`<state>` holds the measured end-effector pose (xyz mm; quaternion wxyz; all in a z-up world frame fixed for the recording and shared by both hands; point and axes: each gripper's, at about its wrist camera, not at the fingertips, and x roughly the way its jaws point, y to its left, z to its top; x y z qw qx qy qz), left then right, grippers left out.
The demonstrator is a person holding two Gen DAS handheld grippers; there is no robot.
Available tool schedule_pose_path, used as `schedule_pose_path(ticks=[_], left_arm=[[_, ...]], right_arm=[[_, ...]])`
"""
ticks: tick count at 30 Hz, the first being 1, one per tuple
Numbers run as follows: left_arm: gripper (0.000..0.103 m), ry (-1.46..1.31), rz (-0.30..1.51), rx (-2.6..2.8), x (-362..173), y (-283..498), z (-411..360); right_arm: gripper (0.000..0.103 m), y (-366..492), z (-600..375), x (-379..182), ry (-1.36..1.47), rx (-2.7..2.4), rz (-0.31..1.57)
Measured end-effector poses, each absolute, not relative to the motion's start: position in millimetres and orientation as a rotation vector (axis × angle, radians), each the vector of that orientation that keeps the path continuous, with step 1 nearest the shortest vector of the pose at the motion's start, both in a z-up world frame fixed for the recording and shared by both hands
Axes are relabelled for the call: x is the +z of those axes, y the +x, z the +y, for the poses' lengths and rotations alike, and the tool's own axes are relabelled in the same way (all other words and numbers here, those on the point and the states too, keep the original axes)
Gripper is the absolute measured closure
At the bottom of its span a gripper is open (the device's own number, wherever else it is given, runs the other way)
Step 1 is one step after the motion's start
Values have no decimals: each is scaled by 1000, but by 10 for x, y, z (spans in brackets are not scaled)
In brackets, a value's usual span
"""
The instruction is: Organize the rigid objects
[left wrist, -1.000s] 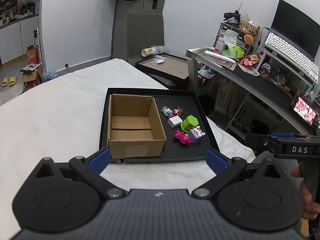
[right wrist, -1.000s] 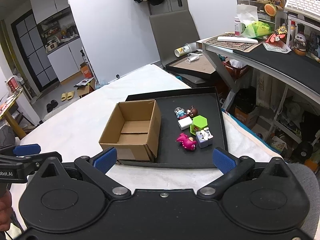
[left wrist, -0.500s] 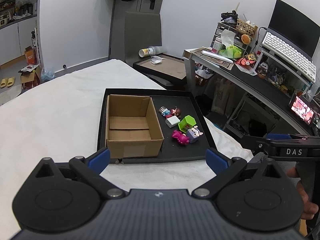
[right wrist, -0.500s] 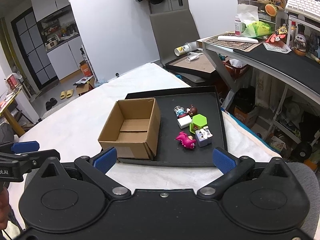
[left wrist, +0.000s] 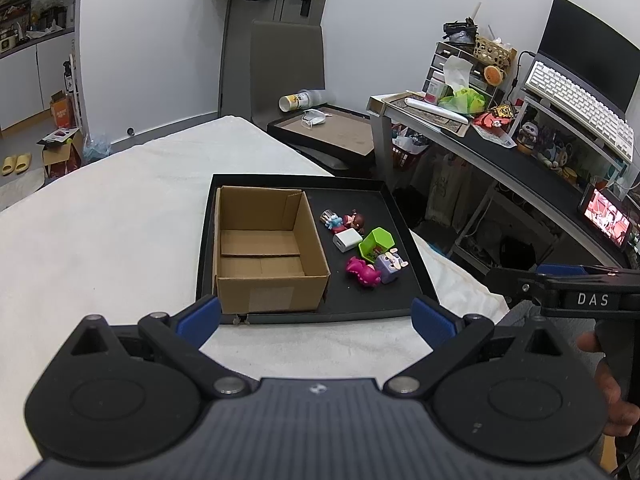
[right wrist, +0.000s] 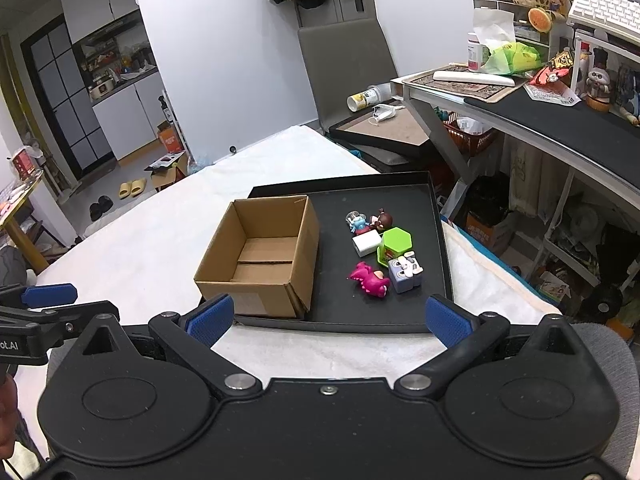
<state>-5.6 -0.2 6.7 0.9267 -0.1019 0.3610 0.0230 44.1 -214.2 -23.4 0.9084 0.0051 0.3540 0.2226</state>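
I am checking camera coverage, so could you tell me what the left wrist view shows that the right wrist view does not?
Only the left wrist view shows the monitor and the small lit screen. Only the right wrist view shows the dark slippers on the floor. Both show the empty cardboard box and the toys, such as the pink dinosaur, on the black tray.

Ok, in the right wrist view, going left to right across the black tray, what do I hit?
cardboard box → white charger block → green hexagonal box, all on the black tray. The pink dinosaur, purple cube and two small figures overlap these left to right, so I left them out.
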Motion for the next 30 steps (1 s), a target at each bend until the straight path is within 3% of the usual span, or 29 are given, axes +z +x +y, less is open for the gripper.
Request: schedule_pose_path(ticks=[30], left_arm=[[2, -197, 758, 66, -76, 155, 136]], right_arm=[[0, 676, -2098, -391, 21, 439, 769]])
